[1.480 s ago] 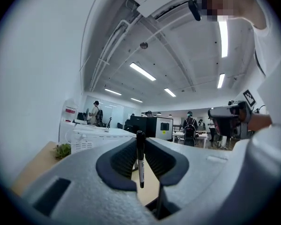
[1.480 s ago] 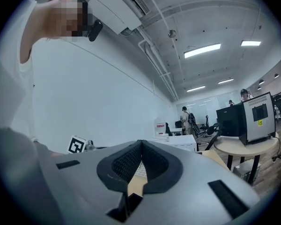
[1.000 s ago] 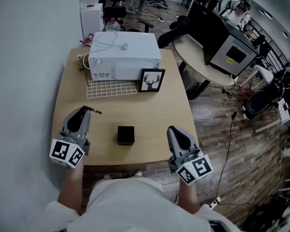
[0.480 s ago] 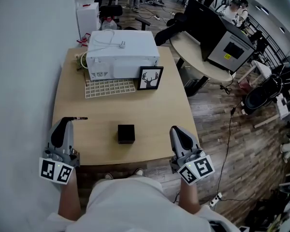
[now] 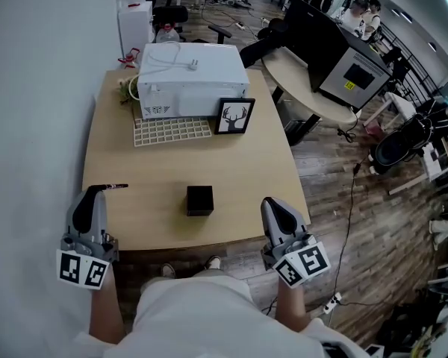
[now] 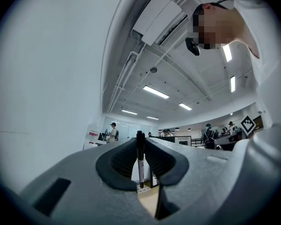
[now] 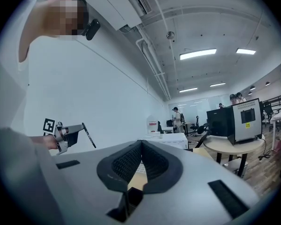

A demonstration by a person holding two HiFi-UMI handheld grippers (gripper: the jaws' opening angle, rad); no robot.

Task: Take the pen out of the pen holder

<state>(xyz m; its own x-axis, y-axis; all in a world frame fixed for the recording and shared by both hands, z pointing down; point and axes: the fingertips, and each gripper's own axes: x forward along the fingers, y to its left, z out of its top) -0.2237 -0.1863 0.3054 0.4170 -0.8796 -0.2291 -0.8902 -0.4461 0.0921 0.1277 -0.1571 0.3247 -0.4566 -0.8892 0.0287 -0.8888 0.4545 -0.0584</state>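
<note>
Open office, light wood table (image 5: 239,162) against a white wall. The left gripper (image 5: 97,190) is clamped on the pen (image 5: 113,186), which sticks out sideways at its tips, well clear of the black pen holder (image 5: 199,200) off to its right (looks empty, hard to see inside). The right gripper (image 5: 272,203) is closed on nothing. I'd keep the squeeze firm and lay the pen flat just ahead of the jaws.

Black against pale wood
Black cube pen holder (image 5: 199,200), pale wooden bench (image 5: 239,171); grey left tool (image 5: 97,190) with black-and-white square markers (image 5: 83,270), slim black pen (image 5: 113,186).
</note>
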